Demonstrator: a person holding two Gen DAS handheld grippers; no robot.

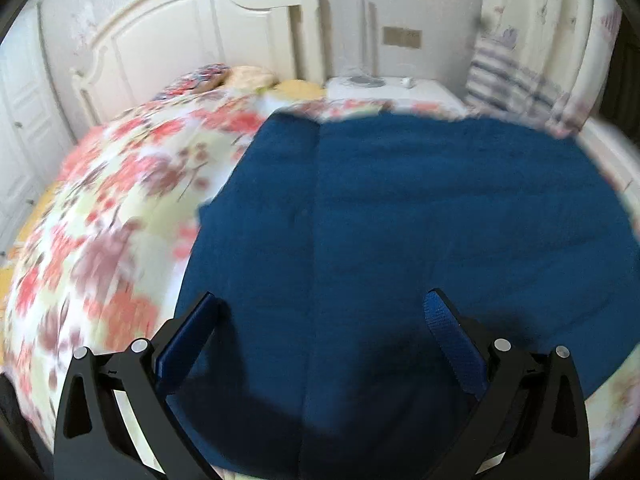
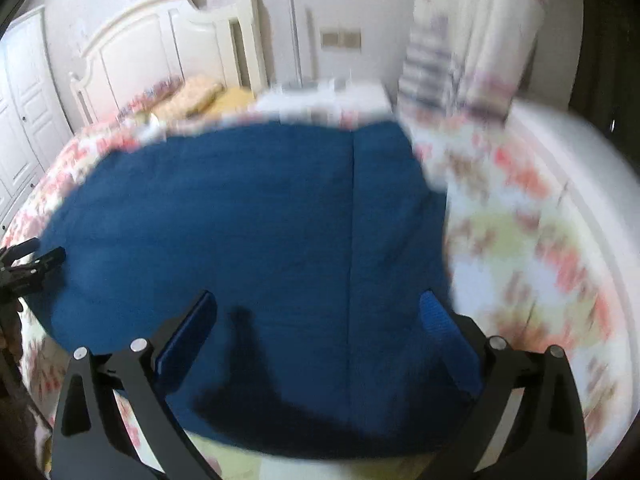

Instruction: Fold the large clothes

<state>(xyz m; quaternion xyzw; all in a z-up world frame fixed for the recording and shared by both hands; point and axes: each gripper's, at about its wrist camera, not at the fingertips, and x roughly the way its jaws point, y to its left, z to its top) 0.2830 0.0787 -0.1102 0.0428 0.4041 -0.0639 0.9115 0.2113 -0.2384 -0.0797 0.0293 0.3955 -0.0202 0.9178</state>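
- Bed (image 1: 100, 208), floral cover; bears the whole work.
- Blue garment (image 1: 400, 220), large; spread flat on the floral cover, a straight fold or seam line running front to back; near hem lies under both tools.
- Left gripper (image 1: 320, 312); fingers spread wide, holding nothing, above the near hem.
- Right gripper (image 2: 316, 312); likewise spread and empty; frames blurred.
- Advice: pinch both near corners level; lift together; lay hem onto far edge squarely.

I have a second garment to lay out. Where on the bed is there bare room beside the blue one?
Floral bedspread lies bare between the dark blue garment and the white headboard. Another strip runs along the garment's opposite edge. The pillows crowd the head end.
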